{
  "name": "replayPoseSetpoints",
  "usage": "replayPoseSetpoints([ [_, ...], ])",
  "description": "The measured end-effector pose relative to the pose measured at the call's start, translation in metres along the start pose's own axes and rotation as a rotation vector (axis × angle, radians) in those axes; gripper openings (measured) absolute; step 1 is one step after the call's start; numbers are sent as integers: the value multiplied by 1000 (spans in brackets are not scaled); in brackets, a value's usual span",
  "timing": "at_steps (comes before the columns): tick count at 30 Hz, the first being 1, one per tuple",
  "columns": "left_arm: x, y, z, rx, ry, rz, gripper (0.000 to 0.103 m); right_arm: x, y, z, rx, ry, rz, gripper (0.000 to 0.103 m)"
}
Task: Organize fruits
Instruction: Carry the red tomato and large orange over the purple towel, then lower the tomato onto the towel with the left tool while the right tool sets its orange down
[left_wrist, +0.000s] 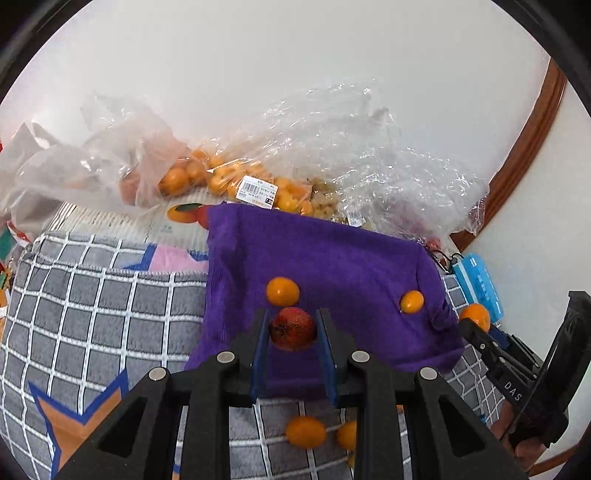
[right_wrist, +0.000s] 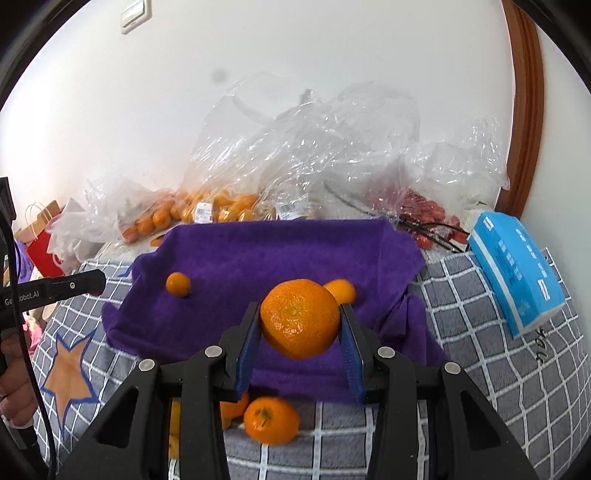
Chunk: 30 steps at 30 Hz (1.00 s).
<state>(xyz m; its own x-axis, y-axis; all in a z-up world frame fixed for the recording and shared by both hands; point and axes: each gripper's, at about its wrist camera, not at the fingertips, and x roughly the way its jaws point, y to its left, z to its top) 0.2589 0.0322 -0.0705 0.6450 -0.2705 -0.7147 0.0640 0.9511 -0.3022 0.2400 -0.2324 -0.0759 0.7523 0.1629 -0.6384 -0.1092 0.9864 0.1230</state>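
We pinch a small red fruit (left_wrist: 293, 328) in our left gripper (left_wrist: 291, 332) and an orange (right_wrist: 300, 318) in our right gripper (right_wrist: 300, 326), both lifted above the purple towel (right_wrist: 277, 254); the fruit bags (right_wrist: 236, 206) lie straight ahead, beyond its far edge.

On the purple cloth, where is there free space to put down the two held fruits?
The purple cloth is bare across its far half, behind the small orange, and in the middle between the two loose fruits. It is crowded along the wall with plastic bags, and loose oranges lie near the front edge.
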Motion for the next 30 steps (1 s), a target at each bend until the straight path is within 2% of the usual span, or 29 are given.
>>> replayPoseSetpoints([
  [13, 24, 10, 23, -11, 10, 31, 24, 20, -18, 19, 10, -17, -26, 41],
  [20, 42, 8, 23, -2, 39, 44, 24, 41, -24, 7, 16, 34, -17, 41],
  [30, 61, 8, 17, 1, 86, 54, 24, 54, -31, -5, 19, 55, -24, 41],
])
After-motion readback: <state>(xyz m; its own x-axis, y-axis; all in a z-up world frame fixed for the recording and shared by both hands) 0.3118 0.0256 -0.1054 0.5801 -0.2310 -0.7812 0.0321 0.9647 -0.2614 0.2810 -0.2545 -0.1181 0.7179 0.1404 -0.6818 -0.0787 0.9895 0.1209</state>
